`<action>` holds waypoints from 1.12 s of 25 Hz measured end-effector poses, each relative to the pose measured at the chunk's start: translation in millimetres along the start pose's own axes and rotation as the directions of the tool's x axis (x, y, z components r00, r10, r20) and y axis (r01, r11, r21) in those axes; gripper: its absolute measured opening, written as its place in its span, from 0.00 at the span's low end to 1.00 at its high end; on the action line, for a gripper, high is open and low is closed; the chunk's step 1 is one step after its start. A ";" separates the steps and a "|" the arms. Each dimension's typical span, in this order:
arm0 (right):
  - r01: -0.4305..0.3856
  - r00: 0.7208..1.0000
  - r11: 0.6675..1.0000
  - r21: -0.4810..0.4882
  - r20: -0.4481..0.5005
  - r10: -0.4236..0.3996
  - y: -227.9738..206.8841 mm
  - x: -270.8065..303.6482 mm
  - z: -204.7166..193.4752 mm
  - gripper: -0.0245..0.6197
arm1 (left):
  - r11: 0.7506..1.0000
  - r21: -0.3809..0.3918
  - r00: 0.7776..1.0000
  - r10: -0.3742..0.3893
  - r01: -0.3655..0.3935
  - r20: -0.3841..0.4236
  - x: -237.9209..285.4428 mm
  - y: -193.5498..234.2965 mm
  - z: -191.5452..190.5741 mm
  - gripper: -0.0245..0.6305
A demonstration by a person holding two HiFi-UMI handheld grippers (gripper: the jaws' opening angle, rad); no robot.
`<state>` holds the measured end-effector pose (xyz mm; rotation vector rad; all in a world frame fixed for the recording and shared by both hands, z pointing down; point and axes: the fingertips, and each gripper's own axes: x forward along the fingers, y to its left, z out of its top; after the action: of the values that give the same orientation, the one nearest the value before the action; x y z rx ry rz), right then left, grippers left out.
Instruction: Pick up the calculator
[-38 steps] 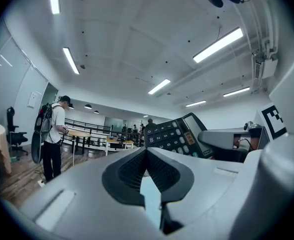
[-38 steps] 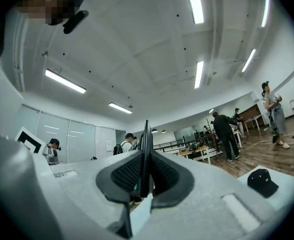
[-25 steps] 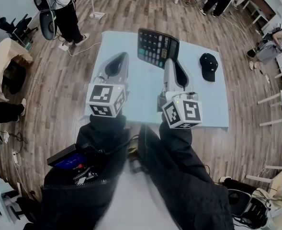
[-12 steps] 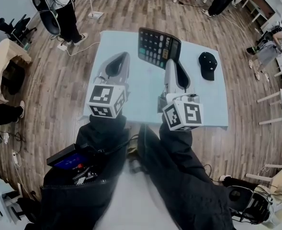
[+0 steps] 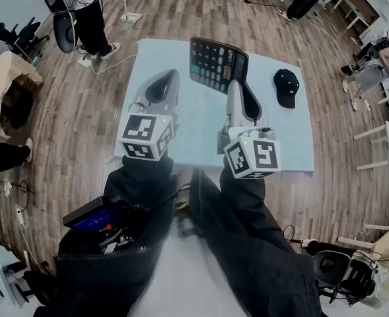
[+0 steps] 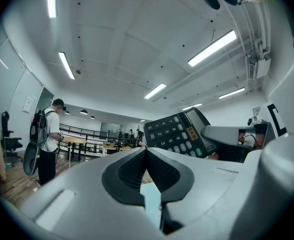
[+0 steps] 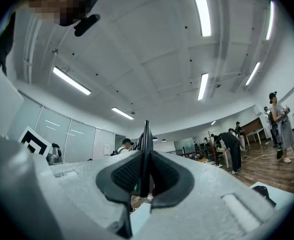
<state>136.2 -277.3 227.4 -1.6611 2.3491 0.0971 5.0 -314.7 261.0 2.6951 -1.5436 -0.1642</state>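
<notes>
I count two hand-held grippers, one calculator (image 5: 215, 63), one black cap (image 5: 286, 88) and one table (image 5: 194, 121). The right hand-held gripper (image 5: 234, 86) pinches the calculator by its near right corner, holding it raised over the table's far edge, keys facing up. Its long axis seems to run left to right with the display end at the right, though the lens bends things. The left hand-held gripper (image 5: 160, 90) is pressed together on nothing. In the right gripper view I see only the calculator's thin edge, and in the head view the pinched corner is hidden.
</notes>
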 end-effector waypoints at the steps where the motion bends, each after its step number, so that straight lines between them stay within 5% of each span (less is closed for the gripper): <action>1: 0.001 1.000 1.000 0.001 -0.001 -0.001 -0.6 -0.2 -0.3 0.10 | 1.000 0.000 1.000 -0.001 0.001 -0.001 0.4 -0.7 -0.3 0.03; 28: 0.009 1.000 1.000 -0.021 -0.018 -0.009 0.7 -4.1 -6.5 0.10 | 1.000 -0.022 1.000 0.002 -0.002 -0.011 -2.4 1.6 -9.0 0.03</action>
<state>135.7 -274.7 234.6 -1.6894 2.3616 0.1057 3.4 -313.7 270.2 2.6726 -1.5320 -0.1647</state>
